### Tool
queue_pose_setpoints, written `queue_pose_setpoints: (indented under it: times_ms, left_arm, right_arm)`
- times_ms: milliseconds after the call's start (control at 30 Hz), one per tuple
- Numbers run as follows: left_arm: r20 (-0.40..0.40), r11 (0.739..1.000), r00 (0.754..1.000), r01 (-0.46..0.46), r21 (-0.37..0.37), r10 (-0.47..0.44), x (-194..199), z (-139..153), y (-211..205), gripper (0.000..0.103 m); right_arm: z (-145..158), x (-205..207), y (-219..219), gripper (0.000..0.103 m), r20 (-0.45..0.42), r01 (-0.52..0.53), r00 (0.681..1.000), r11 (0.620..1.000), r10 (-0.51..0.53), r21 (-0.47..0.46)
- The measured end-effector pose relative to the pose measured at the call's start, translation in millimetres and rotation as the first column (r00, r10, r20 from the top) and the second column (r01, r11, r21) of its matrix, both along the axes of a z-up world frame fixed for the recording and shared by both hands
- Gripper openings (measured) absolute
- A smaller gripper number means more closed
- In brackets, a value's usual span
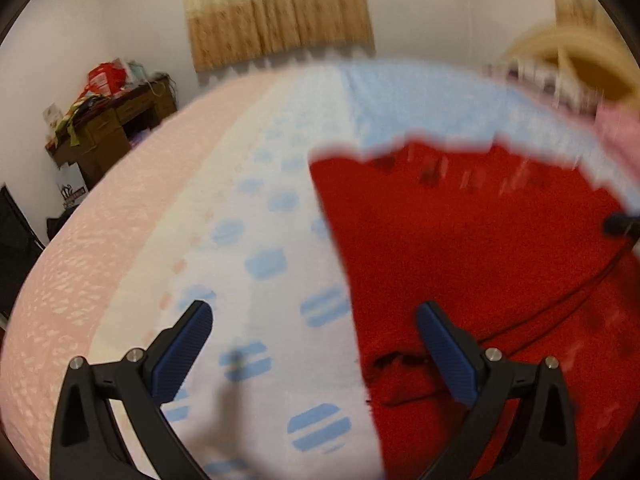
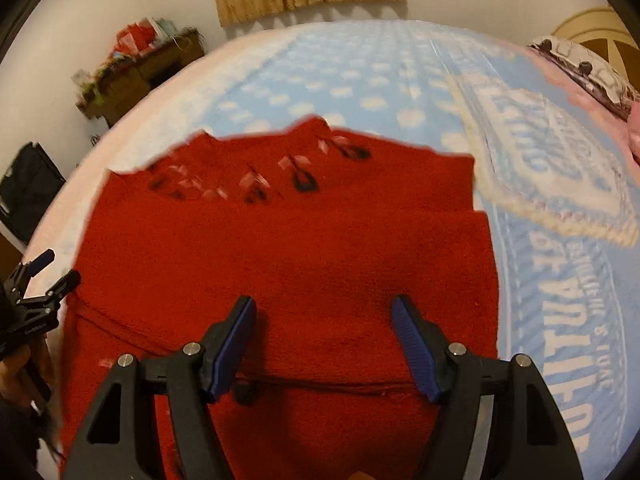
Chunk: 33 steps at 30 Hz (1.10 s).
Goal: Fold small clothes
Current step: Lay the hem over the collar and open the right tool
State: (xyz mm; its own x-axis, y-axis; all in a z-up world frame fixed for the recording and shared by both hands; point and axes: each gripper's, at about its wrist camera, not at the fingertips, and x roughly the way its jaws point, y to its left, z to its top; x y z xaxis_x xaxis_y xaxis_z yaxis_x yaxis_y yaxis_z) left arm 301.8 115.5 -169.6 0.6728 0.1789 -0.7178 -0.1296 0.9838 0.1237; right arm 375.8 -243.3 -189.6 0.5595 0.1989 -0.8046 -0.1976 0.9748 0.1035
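Observation:
A red knitted garment [image 2: 280,248] with a black-and-white pattern near its far edge lies spread on the bed. My right gripper [image 2: 324,320] hovers above its near middle, open, with nothing between its blue pads. In the left wrist view the same red garment [image 1: 480,260] fills the right half. My left gripper [image 1: 314,320] stands open over the garment's left edge, one finger above the sheet and the other above the red cloth. The left gripper [image 2: 48,276] also shows at the far left of the right wrist view, held by a hand.
The bed carries a blue-and-white printed blanket [image 2: 540,200] and a pink sheet [image 1: 100,220]. A cluttered wooden desk [image 1: 108,124] stands against the wall at the left. A tan curtain [image 1: 280,8] hangs behind. Pillows and a headboard [image 2: 592,64] lie at the far right.

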Motion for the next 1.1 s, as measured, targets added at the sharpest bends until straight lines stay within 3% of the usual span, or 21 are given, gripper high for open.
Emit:
queue_pose_setpoints:
  times_ms: [100,233,300,367,400,533,733,1100]
  left_arm:
    - [0.027,0.997,0.999,-0.015,-0.078,0.017,-5.5,7.3,11.5,0.103]
    - [0.081,0.998,0.996,-0.037,-0.045,0.041,1.7,22.3,17.5,0.103]
    - [0.068,0.996,0.996,-0.055,-0.064,0.06,11.1,21.0,23.6,0.103]
    - [0.023,0.995,0.996,-0.082,-0.056,0.084,24.0,8.7,26.0,0.103]
    - [-0.018,0.995,0.996,-0.092,-0.041,0.091,30.6,-0.4,25.6,0.103]
    - [-0.032,0.99,0.995,-0.096,-0.101,0.093,27.2,1.1,31.9,0.103]
    - [0.004,0.992,0.997,-0.074,-0.1,0.075,1.0,18.7,26.4,0.103]
    - [0.107,0.991,0.994,0.006,-0.134,0.008,-64.0,55.5,4.5,0.103]
  right_arm:
    - [5.9,-6.7,2.0,0.071,0.021,-0.021,1.0,1.0,0.021,-0.019]
    - [20.0,-2.9,-6.2,0.071,0.087,0.004,0.996,1.0,-0.003,-0.01]
    - [15.3,7.1,-16.4,0.071,0.066,0.042,0.997,0.999,-0.042,0.006]
    - [-4.0,18.8,-24.2,0.071,-0.018,0.062,0.998,0.998,-0.062,-0.002]
    - [-6.3,16.9,-21.7,0.071,0.025,0.035,0.999,0.999,-0.034,-0.037]
    - [-2.3,11.6,-17.2,0.072,0.028,0.023,0.999,0.997,-0.021,-0.071]
    - [21.0,-14.7,-32.4,0.071,0.07,0.078,0.995,0.997,-0.076,-0.028]
    - [68.0,-91.0,-47.2,0.072,0.173,0.081,0.981,0.997,-0.082,0.017]
